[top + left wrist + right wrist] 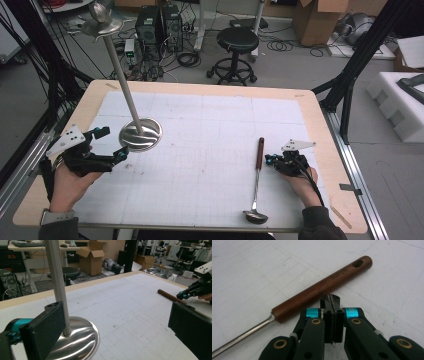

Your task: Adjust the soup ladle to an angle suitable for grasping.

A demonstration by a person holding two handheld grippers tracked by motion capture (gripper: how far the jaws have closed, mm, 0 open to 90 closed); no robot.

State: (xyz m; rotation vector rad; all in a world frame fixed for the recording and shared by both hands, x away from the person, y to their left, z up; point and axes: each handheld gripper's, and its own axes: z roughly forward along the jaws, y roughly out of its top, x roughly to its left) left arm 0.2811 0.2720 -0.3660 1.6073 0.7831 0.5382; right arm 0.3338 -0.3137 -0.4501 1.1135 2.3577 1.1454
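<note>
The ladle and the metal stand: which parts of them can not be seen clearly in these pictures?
- Ladle: right gripper view's edge cuts off its bowl; handle lettering is blurred.
- Metal stand: left gripper view's top edge cuts off its top; the left gripper jaw hides part of its base.

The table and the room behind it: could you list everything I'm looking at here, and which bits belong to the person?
Metal stand: one, silver, round base on the table's left, pole rising to a top dish.
Ladle: one, steel with brown wooden handle, lying on the right, bowl nearest the person.
Grid mat: one, white, covering the wooden table.
Stool: one, black, on the floor beyond.
Cardboard box: one, brown, far floor.
Computer towers: two, black, far floor.
Left hand-held gripper: one, black, open beside the stand's base.
Right hand-held gripper: one, black, shut, beside the ladle's handle.
</note>
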